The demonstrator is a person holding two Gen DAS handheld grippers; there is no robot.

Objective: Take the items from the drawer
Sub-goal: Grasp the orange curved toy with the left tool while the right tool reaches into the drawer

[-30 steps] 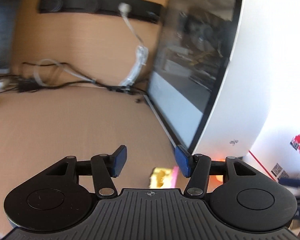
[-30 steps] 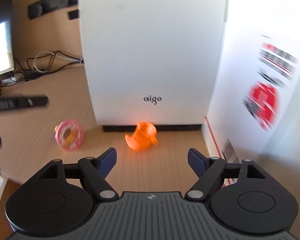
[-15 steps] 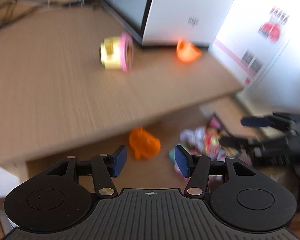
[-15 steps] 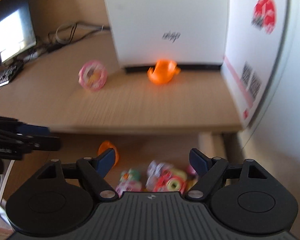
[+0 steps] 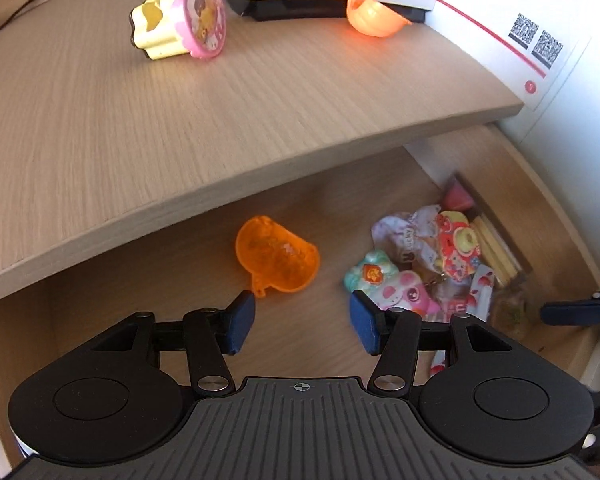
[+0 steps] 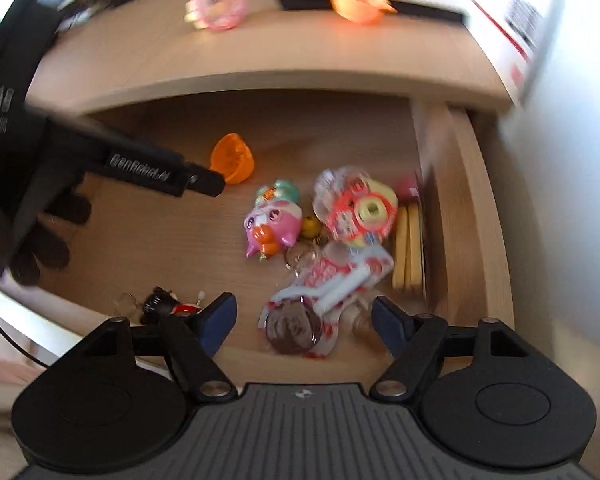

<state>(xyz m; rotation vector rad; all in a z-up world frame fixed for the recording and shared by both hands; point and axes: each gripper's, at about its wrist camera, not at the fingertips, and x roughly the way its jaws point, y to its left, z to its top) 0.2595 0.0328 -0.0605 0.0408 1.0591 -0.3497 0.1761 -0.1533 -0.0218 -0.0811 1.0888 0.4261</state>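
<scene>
Right wrist view: right gripper (image 6: pixel 304 322) jaws closing, nothing between them, above the packet (image 6: pixel 332 280) in the drawer (image 6: pixel 460 208). Left gripper (image 5: pixel 302 322) gapes empty near the orange cup (image 5: pixel 278 258). Better to centre over one item before pinching.

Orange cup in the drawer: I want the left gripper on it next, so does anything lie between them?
Nothing visible does. The orange cup lies on bare drawer floor just beyond the open left gripper; the toy pile sits off to its right.
</scene>
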